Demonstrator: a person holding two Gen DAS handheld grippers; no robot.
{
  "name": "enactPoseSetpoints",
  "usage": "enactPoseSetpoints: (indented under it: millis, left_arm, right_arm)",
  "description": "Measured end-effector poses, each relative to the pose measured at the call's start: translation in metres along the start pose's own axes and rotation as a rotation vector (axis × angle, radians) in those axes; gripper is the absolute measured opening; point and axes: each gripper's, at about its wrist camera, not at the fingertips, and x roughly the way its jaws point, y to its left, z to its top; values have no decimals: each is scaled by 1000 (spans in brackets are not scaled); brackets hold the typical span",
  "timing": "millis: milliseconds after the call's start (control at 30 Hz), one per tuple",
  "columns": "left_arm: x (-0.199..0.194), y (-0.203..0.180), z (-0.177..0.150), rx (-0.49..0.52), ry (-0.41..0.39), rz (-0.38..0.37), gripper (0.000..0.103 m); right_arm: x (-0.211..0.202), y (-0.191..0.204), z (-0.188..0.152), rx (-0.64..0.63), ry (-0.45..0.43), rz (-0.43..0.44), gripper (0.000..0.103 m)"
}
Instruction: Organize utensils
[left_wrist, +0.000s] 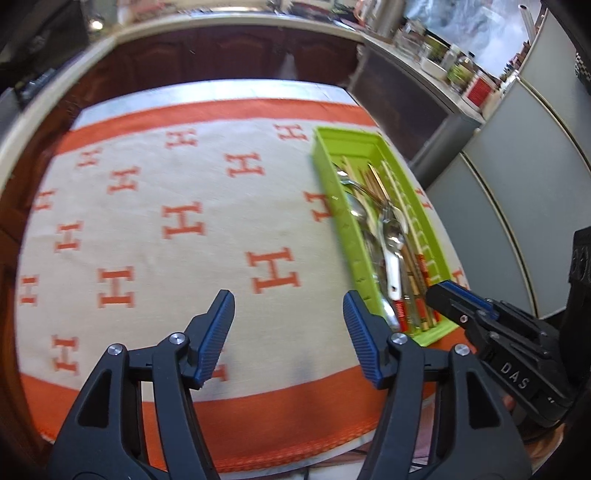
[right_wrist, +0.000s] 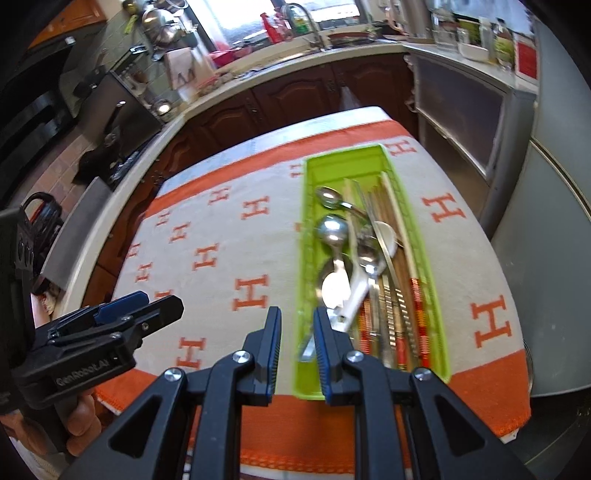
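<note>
Your left gripper (left_wrist: 289, 334) hangs released over the bare cloth (left_wrist: 155, 229), your right gripper (right_wrist: 297, 345) half-parted, empty, above the tray (right_wrist: 301, 258) of utensils (right_wrist: 369, 277) by the table's right edge.

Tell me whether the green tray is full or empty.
Partly full: the green tray holds spoons and chopsticks; its far end is bare.

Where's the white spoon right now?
The white spoon lies inside the green tray on the right part of the cloth, among the metal spoons, its handle end just ahead of the right gripper.
</note>
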Motion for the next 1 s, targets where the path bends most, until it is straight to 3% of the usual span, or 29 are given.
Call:
enactPoseSetpoints:
  millis: [100,200,267,400,533,700,1000]
  left_arm:
    - [-21,10,-2,1,-51,79,59]
    - [-43,22,-3,-20,-91,133,63]
    - [-58,30,-5,-43,-114,150,70]
    - [-84,41,-7,-72,-160,171,78]
    - [-113,45,-9,-90,-212,171,81]
    - [-144,46,-15,-97,-282,200,82]
    - [-158,51,-21,-114,-294,210,82]
  right_arm:
    - [-11,20,7,-42,-18,26,18]
    - [-20,37,13,-73,-29,46,31]
    - [-27,46,16,-59,-33,91,34]
    - [-43,73,20,-99,-60,114,34]
    - [-56,92,18,-126,-81,129,45]
    - [-65,104,13,-151,-114,100,51]
    - [-61,105,9,-137,-107,68,51]
